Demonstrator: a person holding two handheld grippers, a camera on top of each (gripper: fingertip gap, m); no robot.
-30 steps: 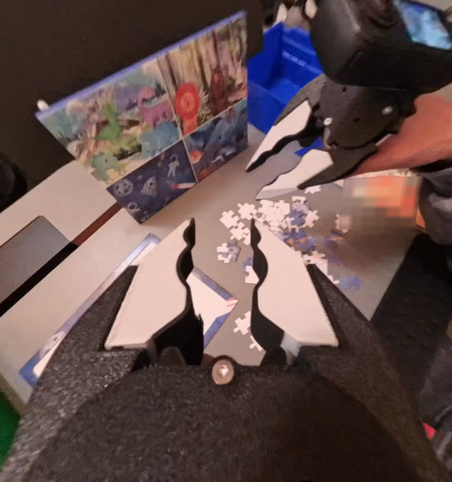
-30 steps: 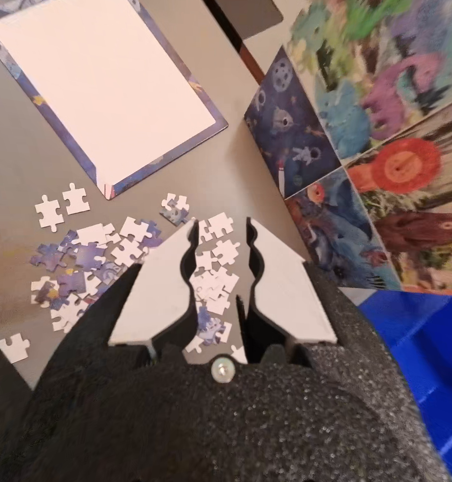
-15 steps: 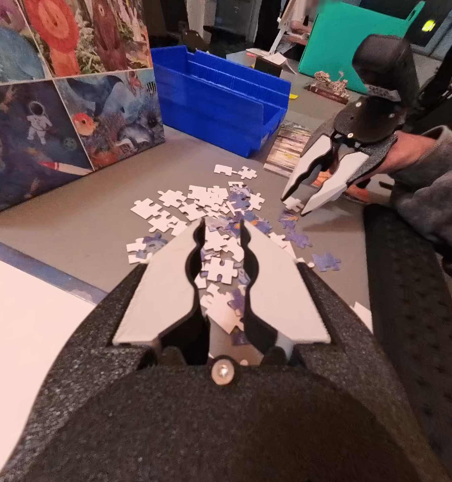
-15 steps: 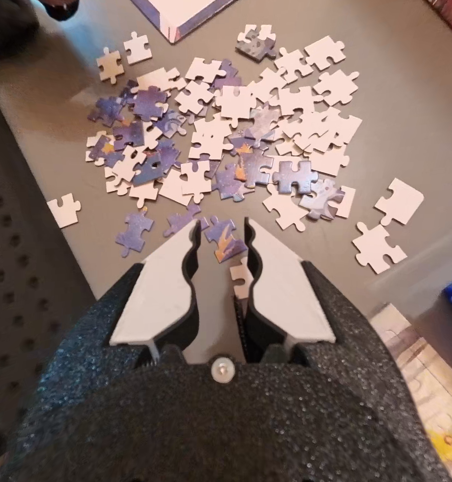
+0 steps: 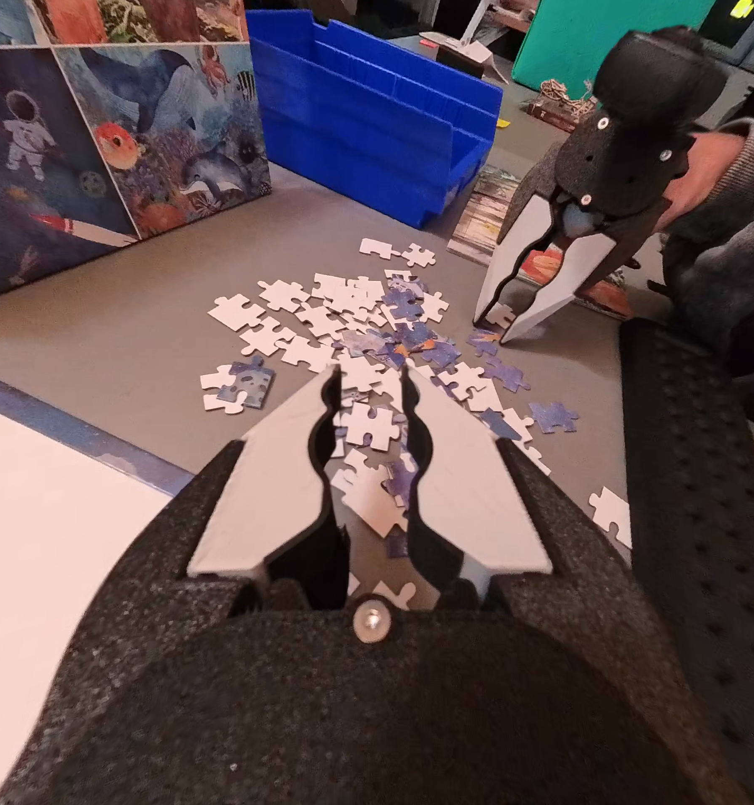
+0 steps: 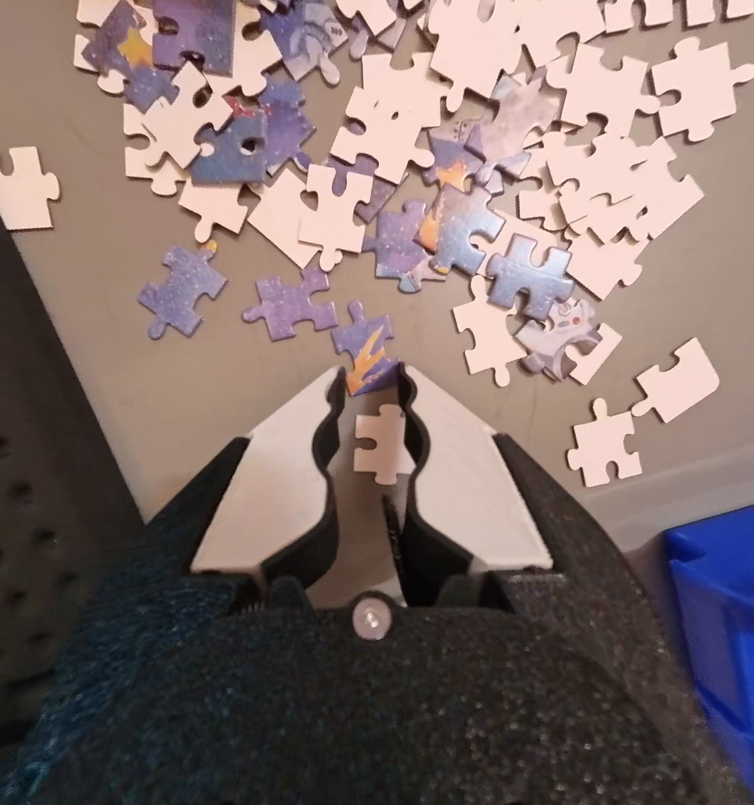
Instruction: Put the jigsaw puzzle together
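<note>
Purple starry puzzle pieces (image 6: pixel 290 308) (many white-backed), grey table (image 5: pixel 105 313), blue bin (image 5: pixel 366 117)

The right gripper (image 6: pixel 371 373) came down from high over the pile of puzzle pieces (image 5: pixel 366 331) until its tips sat low at the table (image 5: pixel 105 331), at the near edge of the pile. A white, face-down piece (image 6: pixel 377 442) ended up between its fingers, with a purple piece with an orange streak (image 6: pixel 368 355) at the tips. The left gripper (image 5: pixel 370 373) swung away from the puzzle board (image 5: pixel 39 501) and moved over the pile. Both kept their fingers apart.
</note>
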